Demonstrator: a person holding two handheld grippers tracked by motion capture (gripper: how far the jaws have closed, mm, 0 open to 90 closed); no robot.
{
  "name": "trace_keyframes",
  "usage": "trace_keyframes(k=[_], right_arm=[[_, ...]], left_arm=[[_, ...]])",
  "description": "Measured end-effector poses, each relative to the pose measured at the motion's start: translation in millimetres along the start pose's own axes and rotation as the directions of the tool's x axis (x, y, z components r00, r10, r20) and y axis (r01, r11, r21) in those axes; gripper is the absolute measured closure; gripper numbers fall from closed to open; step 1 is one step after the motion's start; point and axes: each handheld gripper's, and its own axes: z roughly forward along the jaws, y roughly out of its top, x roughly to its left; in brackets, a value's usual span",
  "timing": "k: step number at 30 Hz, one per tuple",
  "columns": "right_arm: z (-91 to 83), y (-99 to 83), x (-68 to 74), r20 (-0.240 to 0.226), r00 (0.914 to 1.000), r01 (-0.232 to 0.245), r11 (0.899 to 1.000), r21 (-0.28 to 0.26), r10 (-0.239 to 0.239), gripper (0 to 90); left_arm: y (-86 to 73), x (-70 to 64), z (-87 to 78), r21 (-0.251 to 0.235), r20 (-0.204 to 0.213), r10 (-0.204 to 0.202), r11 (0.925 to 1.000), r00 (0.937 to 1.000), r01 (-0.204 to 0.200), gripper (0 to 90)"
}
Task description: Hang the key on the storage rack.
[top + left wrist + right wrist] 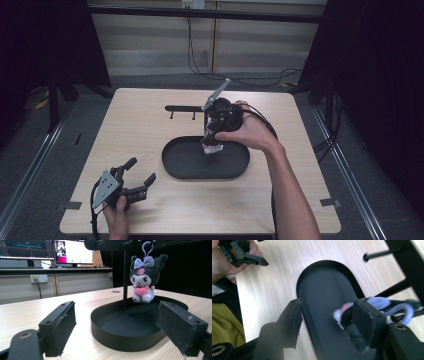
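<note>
Plush (143,280) hangs above the black tray (175,167) at mid-table, brushing one pad of my right claw (327,322), whose jaws stand wide and grip nothing. My left claw (141,171) rests spread and empty near the table's front-left corner.

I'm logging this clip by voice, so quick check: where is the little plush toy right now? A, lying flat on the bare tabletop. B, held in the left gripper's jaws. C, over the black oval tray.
C: in the left gripper view the plush toy sits above the far side of the black oval tray, while the left gripper stays open near the table's front edge.
</note>
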Motion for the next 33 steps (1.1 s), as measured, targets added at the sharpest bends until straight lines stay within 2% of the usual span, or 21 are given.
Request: trace_keyframes(k=[5, 7, 9, 10, 12, 16, 22, 24, 26, 28, 30, 32, 33], right_arm=[[7.1, -22.4, 6.4, 0.022, 0.9995, -0.020, 0.999, -0.050, 0.021, 36.8], [10.0, -32.1, 9.1, 0.016, 0.9992, -0.035, 0.995, -0.091, 0.037, 34.5], [12.4, -42.6, 10.7, 0.019, 0.9984, -0.049, 0.987, -0.155, 0.052, 33.5], [13.8, -47.7, 11.9, 0.015, 0.9980, -0.059, 0.984, -0.170, 0.062, 33.0], [17.3, -58.1, 14.7, 0.012, 0.9968, -0.076, 0.980, -0.184, 0.079, 30.9], [23.9, -80.3, 22.9, 0.023, 0.9938, -0.100, 0.963, -0.249, 0.109, 29.9], [41.6, -112.2, 34.6, 0.041, 0.9839, -0.153, 0.940, -0.305, 0.174, 23.4], [47.7, -123.0, 38.0, 0.051, 0.9773, -0.178, 0.928, -0.328, 0.206, 19.0], [53.9, -135.2, 41.2, 0.062, 0.9668, -0.210, 0.908, -0.362, 0.248, 14.5], [60.5, -147.7, 45.6, 0.060, 0.9597, -0.230, 0.891, -0.392, 0.274, 14.1], [66.7, -158.1, 50.9, 0.083, 0.9560, -0.226, 0.887, -0.404, 0.281, 14.1], [71.5, -168.1, 55.0, 0.112, 0.9441, -0.235, 0.871, -0.431, 0.310, 14.1], [73.3, -173.6, 56.3, 0.125, 0.9354, -0.244, 0.859, -0.450, 0.331, 14.1]], left_arm=[[0.0, 0.0, -0.1, 0.001, 0.000, 0.000, 1.0000, 1.0000, 0.000, 15.2], [0.1, 0.1, 0.0, 0.002, 0.000, 0.001, 1.0000, 1.0000, -0.001, 15.2], [0.0, 0.0, 0.0, 0.001, 0.000, 0.000, 1.0000, 1.0000, 0.000, 15.2], [0.0, 0.0, 0.0, 0.000, 0.000, 0.000, 1.0000, 1.0000, 0.000, 15.2], [0.1, 0.0, -0.1, 0.002, 0.000, 0.000, 1.0000, 1.0000, 0.000, 15.2], [0.1, 0.0, -0.1, 0.002, 0.001, 0.000, 1.0000, 1.0000, 0.000, 15.2], [0.1, 0.3, -0.1, 0.002, 0.001, 0.005, 1.0000, 1.0000, -0.005, 15.2], [0.1, 0.3, -0.1, 0.003, 0.001, 0.004, 1.0000, 1.0000, -0.004, 15.2], [0.0, 0.1, 0.0, 0.001, 0.001, 0.000, 1.0000, 1.0000, 0.000, 15.2], [0.1, 0.0, -0.1, 0.002, 0.001, 0.000, 1.0000, 1.0000, 0.000, 15.2], [0.1, 0.0, -0.1, 0.001, 0.000, 0.000, 1.0000, 1.0000, 0.000, 15.2], [0.1, 0.3, 0.0, 0.002, 0.001, 0.004, 1.0000, 1.0000, -0.004, 15.2], [0.0, -0.1, 0.0, 0.000, 0.000, 0.000, 1.0000, 1.0000, 0.000, 15.2]])
